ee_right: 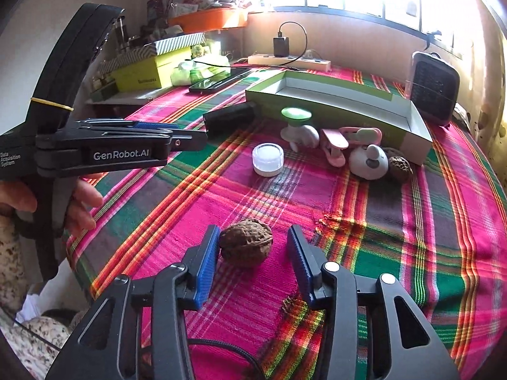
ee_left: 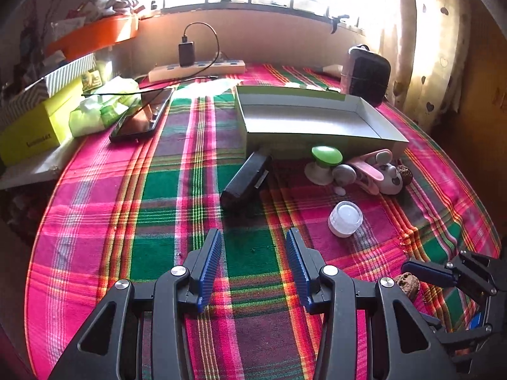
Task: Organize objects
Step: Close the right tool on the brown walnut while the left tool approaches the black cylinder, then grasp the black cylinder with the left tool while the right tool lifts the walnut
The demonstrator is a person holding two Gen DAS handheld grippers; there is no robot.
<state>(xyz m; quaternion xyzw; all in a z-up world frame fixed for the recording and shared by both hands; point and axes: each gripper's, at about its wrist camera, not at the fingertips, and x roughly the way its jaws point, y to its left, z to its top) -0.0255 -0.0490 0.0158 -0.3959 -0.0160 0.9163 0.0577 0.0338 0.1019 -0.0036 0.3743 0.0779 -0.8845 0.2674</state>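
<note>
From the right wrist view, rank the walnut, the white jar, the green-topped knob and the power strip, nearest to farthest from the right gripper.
1. Walnut, between the right gripper fingers, touching the left one.
2. White jar, mid-cloth, ahead.
3. Green-topped knob, beside the open box.
4. Power strip, by the far wall.

Behind the shallow green-and-white cardboard box (ee_left: pixel 317 120), the window is glare; the second brown walnut (ee_left: pixel 405 174) is half hidden.
</note>
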